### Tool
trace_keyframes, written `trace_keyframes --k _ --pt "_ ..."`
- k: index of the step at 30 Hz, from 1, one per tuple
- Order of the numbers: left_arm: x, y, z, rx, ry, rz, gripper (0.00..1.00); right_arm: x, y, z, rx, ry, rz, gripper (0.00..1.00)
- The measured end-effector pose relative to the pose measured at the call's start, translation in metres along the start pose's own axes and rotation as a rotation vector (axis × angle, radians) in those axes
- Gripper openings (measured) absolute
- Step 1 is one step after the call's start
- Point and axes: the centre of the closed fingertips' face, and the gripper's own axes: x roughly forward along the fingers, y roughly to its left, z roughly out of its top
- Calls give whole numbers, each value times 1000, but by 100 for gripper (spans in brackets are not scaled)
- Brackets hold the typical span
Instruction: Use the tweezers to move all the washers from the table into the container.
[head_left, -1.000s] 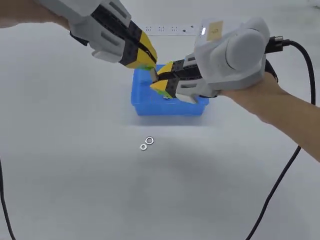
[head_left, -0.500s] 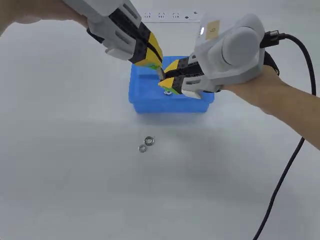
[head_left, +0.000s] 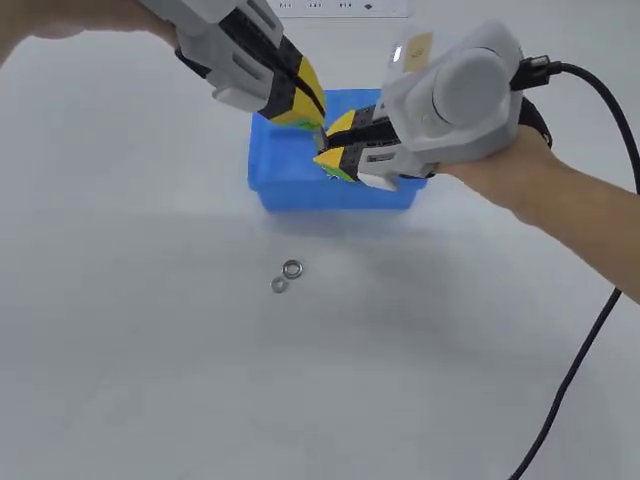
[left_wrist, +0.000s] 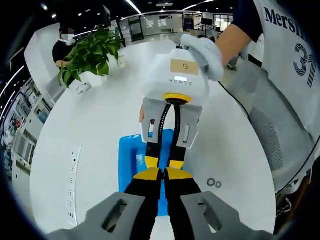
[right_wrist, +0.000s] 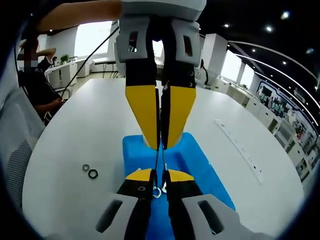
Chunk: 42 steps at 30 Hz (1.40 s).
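Over the blue container (head_left: 300, 192), the left gripper (head_left: 305, 118) and the right gripper (head_left: 333, 160), marked "XENSE", both clamp the tweezers (right_wrist: 160, 130), one washer (right_wrist: 157, 192) at their tip; two washers (head_left: 291, 268) lie on the table (head_left: 150, 350) near the container's front wall

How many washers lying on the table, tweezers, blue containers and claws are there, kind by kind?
Washers on the table: 2
Tweezers: 1
Blue container: 1
Claws: 2 (left claw, right claw)
Total: 6
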Motion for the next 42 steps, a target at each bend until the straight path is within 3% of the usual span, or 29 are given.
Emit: trace_keyframes --k 8,14,30,34,36,37,42 --pt "-18 -2 20 29 -23 51 7 -16 -3 20 -7 -40 -34 11" --pt "-34 -17 39 50 -50 93 7 -34 8 40 -24 -73 -55 11" --pt "-51 -80 42 50 -42 104 6 -46 73 54 -68 -88 -1 10" --pt "-50 -95 38 26 -58 106 6 -45 90 54 -73 -85 18 10" --pt "-49 -104 39 -55 -111 98 6 -45 98 54 -70 -85 34 10" --pt "-49 -104 36 -29 -98 115 6 -44 102 52 -72 -80 39 10" --pt "-41 -118 27 -69 -99 117 6 -40 118 45 -75 -67 70 10"
